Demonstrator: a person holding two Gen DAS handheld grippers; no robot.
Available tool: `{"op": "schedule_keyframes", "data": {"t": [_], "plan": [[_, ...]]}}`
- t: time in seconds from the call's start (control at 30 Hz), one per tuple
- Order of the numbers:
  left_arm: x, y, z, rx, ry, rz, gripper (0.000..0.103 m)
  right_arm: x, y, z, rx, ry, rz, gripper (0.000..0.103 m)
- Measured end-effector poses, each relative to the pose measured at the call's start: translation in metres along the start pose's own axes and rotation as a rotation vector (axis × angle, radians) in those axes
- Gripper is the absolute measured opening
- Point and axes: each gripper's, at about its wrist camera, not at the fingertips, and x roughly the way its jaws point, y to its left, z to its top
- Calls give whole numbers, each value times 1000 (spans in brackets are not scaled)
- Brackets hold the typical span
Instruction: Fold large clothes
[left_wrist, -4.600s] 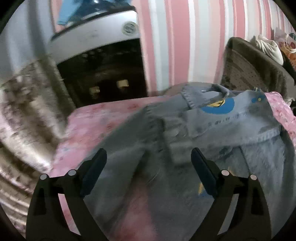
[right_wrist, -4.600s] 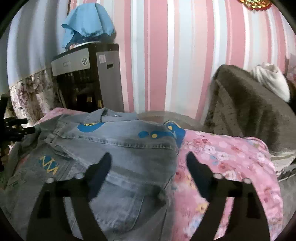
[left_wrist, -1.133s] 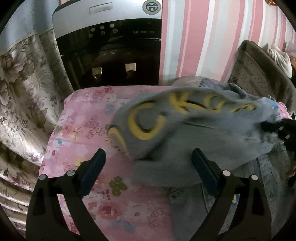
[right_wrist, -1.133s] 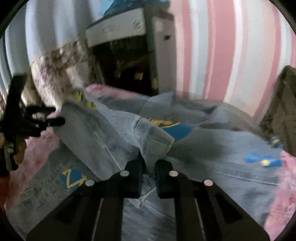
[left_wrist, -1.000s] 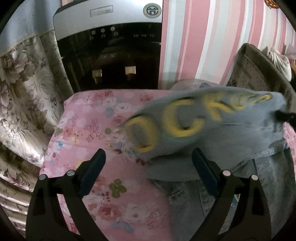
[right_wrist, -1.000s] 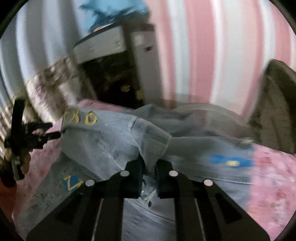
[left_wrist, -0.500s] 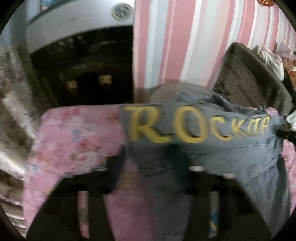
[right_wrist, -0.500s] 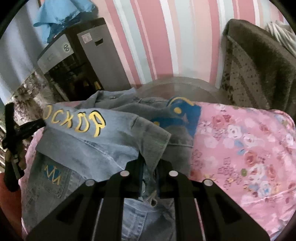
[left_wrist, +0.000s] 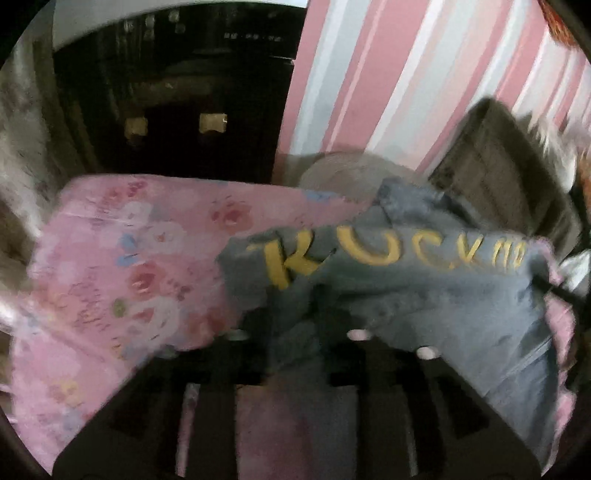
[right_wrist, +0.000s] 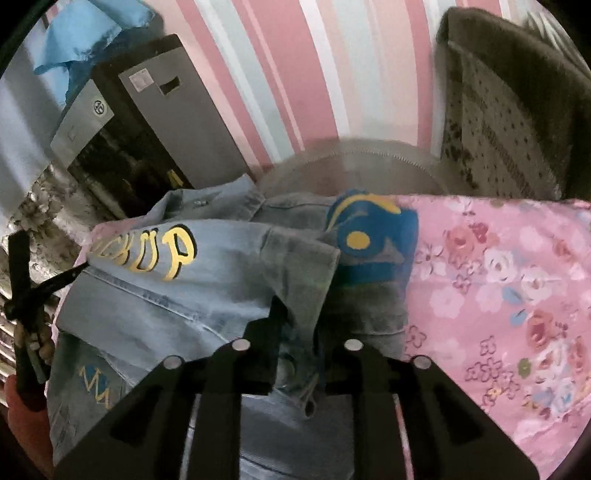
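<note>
- Left wrist view: a pink floral sheet (left_wrist: 122, 280) covers the tabletop, with a pink-and-white striped wall (left_wrist: 373, 81) behind it. A dark water dispenser (left_wrist: 173, 99) stands at the far left edge, and a brown armchair (left_wrist: 502, 166) stands at the far right.
- The denim jacket (left_wrist: 424, 295) lies on the right half of the sheet, its sleeve with yellow lettering stretched across the top. The picture is blurred.
- The left claw (left_wrist: 295, 332) has its jaws drawn close together on a fold of the sleeve's near end.
- Right wrist view: the same floral sheet (right_wrist: 498, 280) lies bare on the right, and the striped wall (right_wrist: 314, 74) rises beyond. The dispenser (right_wrist: 147, 136) stands at the left with a blue cloth (right_wrist: 92, 33) on top; the armchair (right_wrist: 509, 99) fills the upper right. A round grey rim (right_wrist: 354, 162) shows between them, just behind the jacket.
- The jacket (right_wrist: 166, 306) covers the left half, collar toward the wall, a blue and yellow patch (right_wrist: 373, 236) at its right edge.
- The right claw (right_wrist: 297, 336) is nearly closed, pinching the sleeve's cuff end. The left claw (right_wrist: 70, 275) reaches in from the left, touching the lettered sleeve.
</note>
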Motion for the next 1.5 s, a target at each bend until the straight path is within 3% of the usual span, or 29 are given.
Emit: {"op": "schedule_keyframes", "data": {"t": [0.07, 0.1, 0.3, 0.47, 0.53, 0.57, 0.63, 0.67, 0.83, 0.93, 1.13, 1.27, 1.33, 1.4, 1.5], "plan": [[-12, -1, -8, 28, -25, 53, 74, -10, -3, -2, 20, -17, 66, 42], [-24, -2, -14, 49, -47, 45, 77, -18, -4, -4, 22, -32, 75, 45], [-68, -20, -51, 170, -101, 22, 80, -38, -5, -30, -26, -12, 92, 47], [-61, -48, -84, 306, -83, 81, 83, -24, -3, -39, -44, -24, 80, 49], [-49, -51, -85, 319, -66, 108, 54, -16, 4, -36, -89, -40, 40, 48], [-41, -51, -83, 320, -44, 98, 37, -13, 7, -35, -104, -34, 18, 41], [-37, -48, -80, 282, -37, 54, 26, -12, 12, -35, -139, -35, -27, 34], [-42, -47, -79, 276, -54, 57, 14, -15, 12, -34, -138, -43, -22, 30], [-72, -38, -87, 238, -79, -11, 9, -62, 18, -38, -156, -131, 11, 25], [-82, -32, -99, 234, -51, -64, 9, -90, 25, -47, -180, -151, 5, 25], [-52, -49, -117, 345, 20, 32, 13, -63, 16, -61, -191, -37, -87, 25], [-56, -51, -115, 350, 18, 34, 20, -45, 15, -65, -251, -33, -125, 29], [-61, -48, -115, 354, 11, 48, 36, -53, 15, -63, -236, -35, -100, 31], [-71, -44, -115, 351, -19, 66, 61, -64, 14, -63, -232, -53, -74, 33], [-89, -40, -110, 339, -74, 73, 69, -83, 13, -60, -221, -110, -67, 34]]}}
